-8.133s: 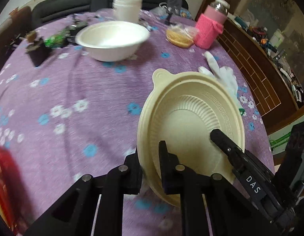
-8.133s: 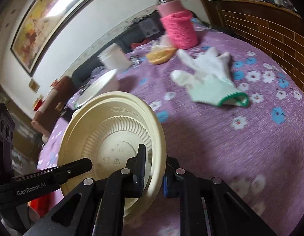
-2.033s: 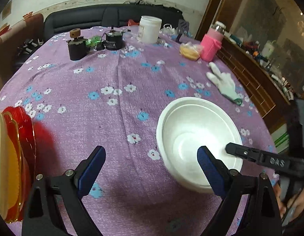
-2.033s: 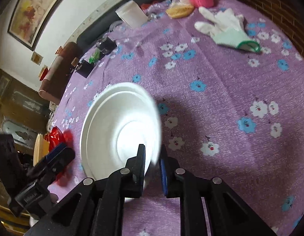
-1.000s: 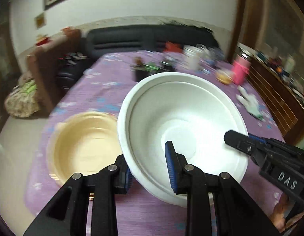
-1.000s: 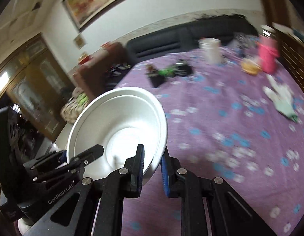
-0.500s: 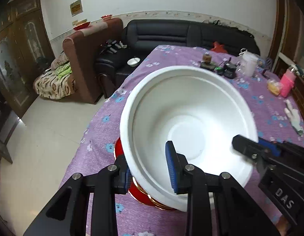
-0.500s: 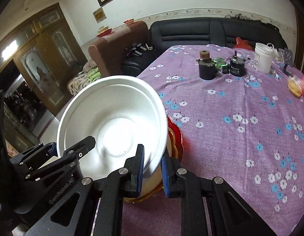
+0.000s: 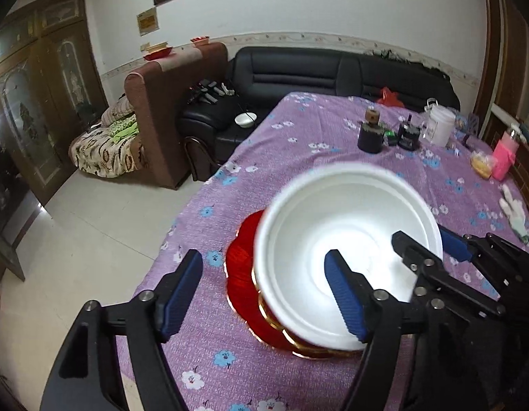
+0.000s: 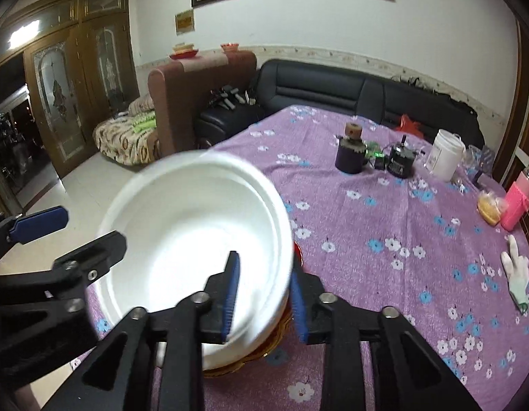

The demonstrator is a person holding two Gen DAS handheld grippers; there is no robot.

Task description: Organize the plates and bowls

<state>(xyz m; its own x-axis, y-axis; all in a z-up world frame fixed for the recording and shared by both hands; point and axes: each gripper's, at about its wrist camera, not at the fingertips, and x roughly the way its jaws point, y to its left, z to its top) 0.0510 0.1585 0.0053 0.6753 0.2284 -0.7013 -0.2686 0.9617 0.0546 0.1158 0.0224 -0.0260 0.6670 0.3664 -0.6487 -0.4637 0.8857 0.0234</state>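
A white bowl (image 9: pixel 336 239) sits on a stack topped by a red plate with a gold rim (image 9: pixel 240 274) near the table's near-left edge. My left gripper (image 9: pixel 264 294) is open, its jaws wide on either side of the bowl's left rim. In the right wrist view the bowl (image 10: pixel 182 239) is blurred, and my right gripper (image 10: pixel 264 298) is open with the bowl's near rim between its jaws. The left gripper's fingers (image 10: pixel 41 226) show at the left there.
The purple flowered tablecloth (image 10: pixel 384 212) carries a dark cup (image 10: pixel 350 154), a black device (image 10: pixel 400 162), a white jar (image 10: pixel 446 156), a pink bottle (image 10: pixel 518 202), a bagged bun (image 10: pixel 489 209) and a white glove (image 10: pixel 518 277). The table edge and floor (image 9: pixel 76 239) lie left.
Both grippers carried the white bowl to the red plate stack. Since half a second ago both have opened and the bowl rests on the stack.
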